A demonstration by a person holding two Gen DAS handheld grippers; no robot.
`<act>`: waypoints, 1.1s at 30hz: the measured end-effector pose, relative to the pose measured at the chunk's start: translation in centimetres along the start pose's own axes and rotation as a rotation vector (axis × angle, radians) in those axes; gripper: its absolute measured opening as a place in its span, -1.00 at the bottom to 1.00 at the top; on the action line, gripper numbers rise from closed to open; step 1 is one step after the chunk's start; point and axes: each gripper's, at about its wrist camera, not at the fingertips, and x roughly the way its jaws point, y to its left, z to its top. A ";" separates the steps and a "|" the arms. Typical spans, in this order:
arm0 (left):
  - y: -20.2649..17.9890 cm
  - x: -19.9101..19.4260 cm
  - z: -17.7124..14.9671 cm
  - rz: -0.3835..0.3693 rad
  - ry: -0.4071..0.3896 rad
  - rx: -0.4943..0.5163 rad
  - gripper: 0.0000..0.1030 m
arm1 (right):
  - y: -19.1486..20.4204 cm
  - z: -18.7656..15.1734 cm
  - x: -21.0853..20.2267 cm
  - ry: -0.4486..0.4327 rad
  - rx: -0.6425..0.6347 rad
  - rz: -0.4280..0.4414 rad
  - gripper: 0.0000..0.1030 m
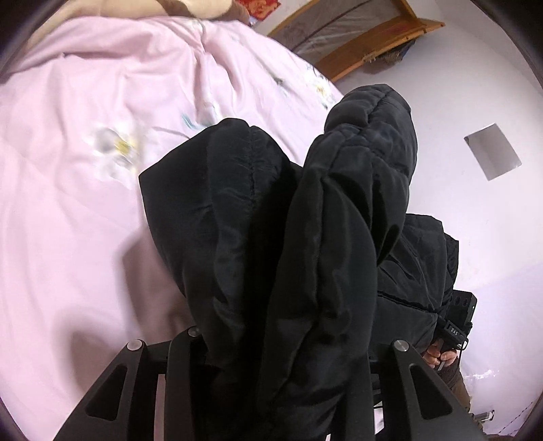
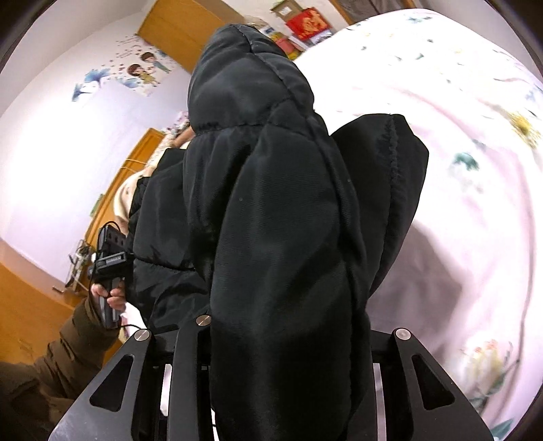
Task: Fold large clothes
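My left gripper (image 1: pixel 271 366) is clamped on a thick fold of the black padded jacket (image 1: pixel 271 210), and the fabric bulges up out of the jaws and fills the middle of the left wrist view. The quilted bulk rises toward the upper right of that frame, a stitched seam running down its left lobe. Behind it, across the whole left side, lies the pink bedspread (image 1: pixel 85 186) with its pale flower print, blurred. At the lower right edge I can see my right hand (image 1: pixel 441 356) around the handle of the other tool, half hidden by jacket.

Over to the right wrist view: my right gripper (image 2: pixel 281 373) is likewise clenched on the jacket, a fat black roll of it coming straight up through the jaws and towering to the top centre of the frame. The bedspread spreads over the right side there. At lower left, my left hand (image 2: pixel 108 298) in a brown sleeve (image 2: pixel 57 359) grips its handle, the jacket hanging between the two tools. Wall stickers (image 2: pixel 139 71) sit in the upper left, beside a wooden door (image 2: pixel 183 30).
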 end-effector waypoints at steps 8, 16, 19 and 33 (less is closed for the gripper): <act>3.6 -4.9 -1.3 0.055 -0.048 -0.022 -0.32 | 4.9 0.5 5.2 0.031 -0.060 0.026 -0.37; 9.0 -7.9 -3.9 0.124 -0.083 -0.069 -0.32 | 7.4 0.7 9.2 0.070 -0.098 0.069 -0.37; 10.6 -8.8 -4.3 0.145 -0.089 -0.094 -0.32 | 6.6 0.4 9.8 0.083 -0.097 0.093 -0.37; 17.0 -5.2 -6.9 0.216 -0.048 -0.141 0.04 | 1.9 -1.5 13.3 0.159 -0.109 -0.036 -0.23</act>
